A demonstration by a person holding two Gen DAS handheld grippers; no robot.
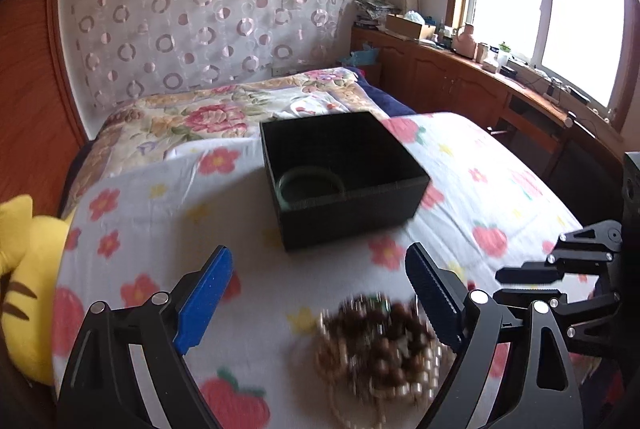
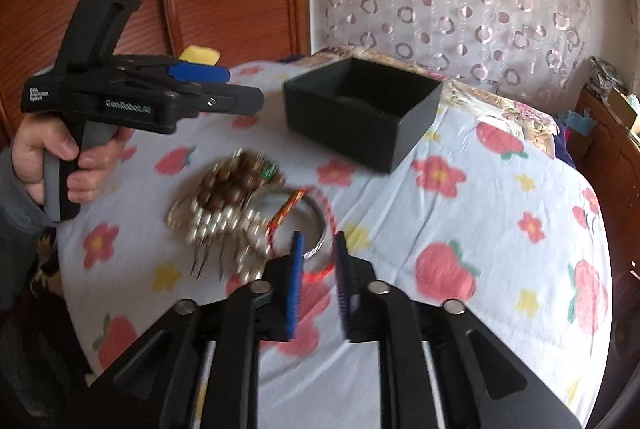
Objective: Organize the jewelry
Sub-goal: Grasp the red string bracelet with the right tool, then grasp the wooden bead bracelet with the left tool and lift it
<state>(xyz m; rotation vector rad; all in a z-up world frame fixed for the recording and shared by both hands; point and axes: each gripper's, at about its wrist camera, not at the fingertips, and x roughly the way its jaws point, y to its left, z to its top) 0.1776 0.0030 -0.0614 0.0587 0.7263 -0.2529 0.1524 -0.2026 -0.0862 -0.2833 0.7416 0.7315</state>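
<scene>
Both wrist views look down close over the bed (image 1: 160,213), sharing the black box (image 1: 344,181).

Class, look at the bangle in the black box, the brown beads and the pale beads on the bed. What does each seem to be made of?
Bangle: pale green, smooth, faintly translucent, so jade or glass, uncertain. Black box: matte with a fine ribbed texture, likely card. Brown beads: round, dark, dull sheen, probably wood. Pale beads: creamy with bright highlights, pearl or imitation; blur leaves that open.
</scene>
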